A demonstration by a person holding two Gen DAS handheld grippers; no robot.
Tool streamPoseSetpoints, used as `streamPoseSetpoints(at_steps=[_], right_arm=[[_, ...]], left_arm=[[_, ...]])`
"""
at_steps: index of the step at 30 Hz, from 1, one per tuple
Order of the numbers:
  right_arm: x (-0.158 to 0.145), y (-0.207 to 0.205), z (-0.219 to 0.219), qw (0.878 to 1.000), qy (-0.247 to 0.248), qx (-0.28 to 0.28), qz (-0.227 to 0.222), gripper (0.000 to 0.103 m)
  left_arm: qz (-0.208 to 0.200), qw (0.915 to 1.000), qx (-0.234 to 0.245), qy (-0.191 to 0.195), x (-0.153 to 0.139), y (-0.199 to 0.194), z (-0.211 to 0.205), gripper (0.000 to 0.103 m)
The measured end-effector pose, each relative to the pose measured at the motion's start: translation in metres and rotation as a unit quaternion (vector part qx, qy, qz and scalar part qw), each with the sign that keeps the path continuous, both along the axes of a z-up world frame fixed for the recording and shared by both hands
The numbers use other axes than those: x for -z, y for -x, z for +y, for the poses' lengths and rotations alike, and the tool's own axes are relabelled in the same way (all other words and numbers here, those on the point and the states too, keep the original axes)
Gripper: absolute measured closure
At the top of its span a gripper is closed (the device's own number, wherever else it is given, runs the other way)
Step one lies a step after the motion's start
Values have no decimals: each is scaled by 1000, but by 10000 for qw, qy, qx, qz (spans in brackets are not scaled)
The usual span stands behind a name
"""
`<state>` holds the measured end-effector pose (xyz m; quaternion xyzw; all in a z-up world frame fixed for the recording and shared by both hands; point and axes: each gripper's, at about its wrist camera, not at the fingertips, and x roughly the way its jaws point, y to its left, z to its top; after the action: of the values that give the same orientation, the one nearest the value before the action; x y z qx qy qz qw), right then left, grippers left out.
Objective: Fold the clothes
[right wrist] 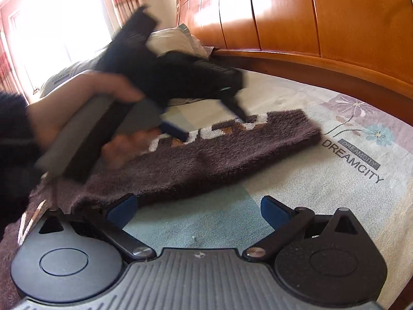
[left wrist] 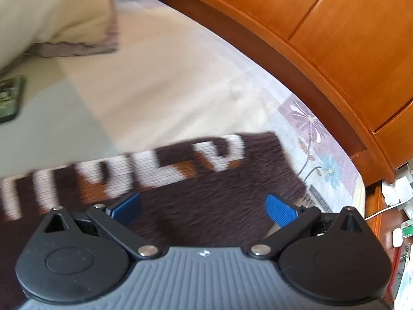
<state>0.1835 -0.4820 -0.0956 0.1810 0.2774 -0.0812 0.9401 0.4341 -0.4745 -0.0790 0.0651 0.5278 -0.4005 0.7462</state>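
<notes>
While both grippers, left (left wrist: 204, 210) and right (right wrist: 198, 211), are held with fingers wide apart and empty, the brown sweater (right wrist: 219, 155) is seen lying folded on the bed (right wrist: 296, 206); an edge must be gripped next.

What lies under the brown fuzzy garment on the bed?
The brown garment lies flat on a bedsheet with flowers and DREAMCITY lettering, which shows around its edges. Whatever is directly beneath the garment's middle is covered and cannot be seen.

A bed (right wrist: 296, 118) with a floral sheet; a brown sweater (right wrist: 206, 160) lies flat just ahead of both claws, pillow (left wrist: 51, 13) beyond.
</notes>
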Motion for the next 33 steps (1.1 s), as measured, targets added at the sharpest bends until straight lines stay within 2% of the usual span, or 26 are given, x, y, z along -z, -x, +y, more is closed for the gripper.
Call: streamPoseSetpoints(at_steps=[6,10,12,16,20,24,26,30,32,33], right_arm=[[1,4,-5,9999,85,34,63,0],[1,7,-9,9999,117,13,77,0],[3,7,-9,9998,148,-7,118,0],[4,7,-10,9998,138,61,140,0],[4,5,-9,9999,17,10,119,0],[2,6,-4,9999,36,-106,67,0],[1,7,-3,9999,39,-107,47,0],[0,5,-3,9999,-16,-158,-1,0],[1,4,-2,9998,52,-165,49,0],[2,4,-1,9998,86,-168,74,0]], left_arm=[[330,9988,243,253,13,4,-45,1],[329,9973,467,468,12,11,-78,1],[461,9951,622,619,15,14,-94,1],[898,9852,1036,1026,18,22,-111,1],[696,9834,1216,1153,0,32,-102,1],[597,9866,1049,1096,-15,31,-60,1],[722,9888,885,963,-9,28,-42,1],[1018,9897,803,605,19,31,-33,1],[840,9913,776,644,24,38,-40,1],[921,9892,836,772,23,40,-46,1]])
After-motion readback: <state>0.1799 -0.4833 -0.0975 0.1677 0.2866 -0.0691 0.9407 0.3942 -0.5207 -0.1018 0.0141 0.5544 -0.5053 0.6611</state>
